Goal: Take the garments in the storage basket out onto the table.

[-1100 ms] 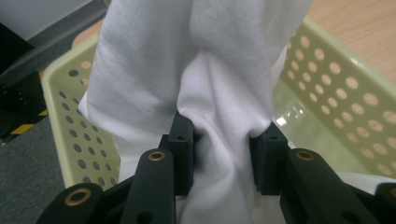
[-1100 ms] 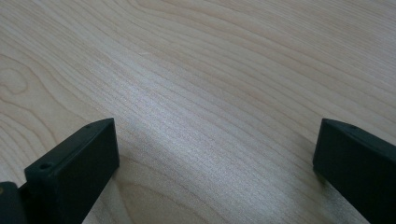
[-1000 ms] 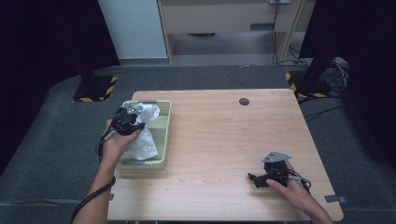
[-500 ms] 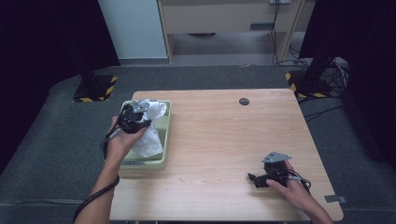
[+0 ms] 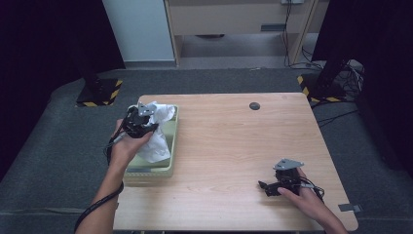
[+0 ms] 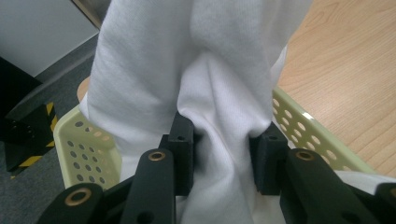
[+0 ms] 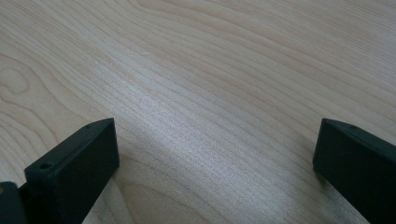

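Observation:
A white cloth [image 5: 157, 139] hangs out of a pale green perforated basket [image 5: 171, 146] at the table's left side. My left gripper [image 5: 142, 122] is held above the basket, shut on a bunched fold of that cloth [image 6: 219, 121]; in the left gripper view the jaws pinch the fabric from both sides over the basket's rim [image 6: 303, 126]. My right gripper [image 5: 272, 186] rests low on the wooden table near its front right corner, open, with nothing but bare wood between its fingertips [image 7: 79, 163].
The wooden table [image 5: 234, 146] has a small dark round grommet [image 5: 254, 106] near its far edge. Grey floor surrounds it, with black stands with yellow-striped bases [image 5: 97, 92] at the far left and far right.
My left gripper has lifted and shifted toward the basket's far end, pulling the white cloth up with it. The right gripper has stayed where it was.

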### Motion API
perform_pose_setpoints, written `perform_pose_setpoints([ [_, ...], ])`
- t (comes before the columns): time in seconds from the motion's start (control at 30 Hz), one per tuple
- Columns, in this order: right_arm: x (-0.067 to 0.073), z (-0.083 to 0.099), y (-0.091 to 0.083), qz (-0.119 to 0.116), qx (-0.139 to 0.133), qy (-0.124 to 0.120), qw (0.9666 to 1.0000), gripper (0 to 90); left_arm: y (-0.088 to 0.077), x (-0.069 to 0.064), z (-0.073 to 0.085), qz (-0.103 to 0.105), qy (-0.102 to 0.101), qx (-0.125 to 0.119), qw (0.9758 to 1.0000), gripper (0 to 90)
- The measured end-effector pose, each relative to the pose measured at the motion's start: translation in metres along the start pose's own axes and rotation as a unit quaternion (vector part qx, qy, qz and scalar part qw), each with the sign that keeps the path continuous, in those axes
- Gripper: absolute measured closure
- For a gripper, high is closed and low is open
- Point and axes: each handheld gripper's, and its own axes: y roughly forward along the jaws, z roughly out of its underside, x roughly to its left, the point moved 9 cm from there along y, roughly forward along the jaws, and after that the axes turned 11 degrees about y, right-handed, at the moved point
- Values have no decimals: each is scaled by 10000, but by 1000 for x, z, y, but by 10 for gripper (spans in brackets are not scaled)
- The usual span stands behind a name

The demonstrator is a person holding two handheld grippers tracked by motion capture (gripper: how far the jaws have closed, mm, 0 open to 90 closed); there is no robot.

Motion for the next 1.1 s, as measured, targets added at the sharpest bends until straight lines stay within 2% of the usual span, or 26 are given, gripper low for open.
perform_pose_setpoints([
  [0.43, 0, 0, 0, -12, 0, -7, 10000, 4, 0, 2, 0, 26, -39, 3, 10000, 662],
  [0.57, 1, 0, 0, -16, 2, -14, 10000, 4, -2, 3, -4, 36, -83, -92, 9999, 662],
  [0.7, 1, 0, 0, -17, 1, -15, 10000, 4, -3, -1, -6, 41, 22, -57, 10000, 661],
  [0.9, 0, 0, 0, -17, -2, -23, 10000, 4, -6, -4, -15, 82, 41, -165, 9998, 661],
  [1.0, 1, 0, 0, 22, 7, 31, 10000, 3, -9, -7, -21, 184, -93, -290, 9994, 661],
  [1.1, 1, -1, 1, 81, -9, 74, 9999, 3, -10, -10, -28, 176, -22, -304, 9994, 661],
])
